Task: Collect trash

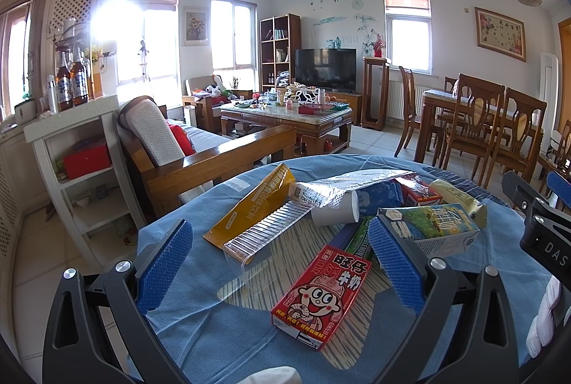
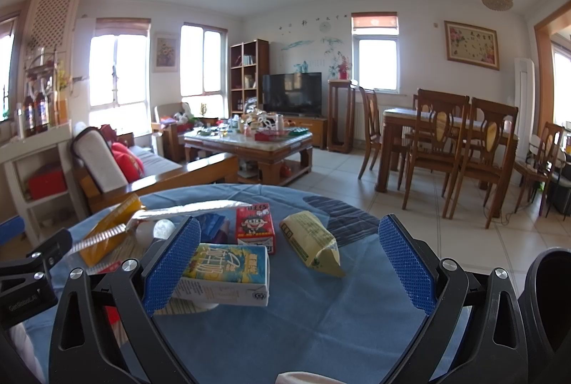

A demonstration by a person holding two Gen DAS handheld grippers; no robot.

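Observation:
Litter lies on a round table under a blue cloth. My left gripper is open above a flat red milk carton and a clear ribbed plastic tray. Beyond them lie a yellow packet, a tipped white paper cup, a silver wrapper and a green-blue milk carton. My right gripper is open with nothing in it. Its left finger overlaps the same green-blue carton. A small red carton and a pale yellow bag lie just ahead.
A dark round container stands at the table's right edge. A wooden sofa and white shelf are on the left beyond the table. Dining table and chairs stand on the right, with tiled floor between.

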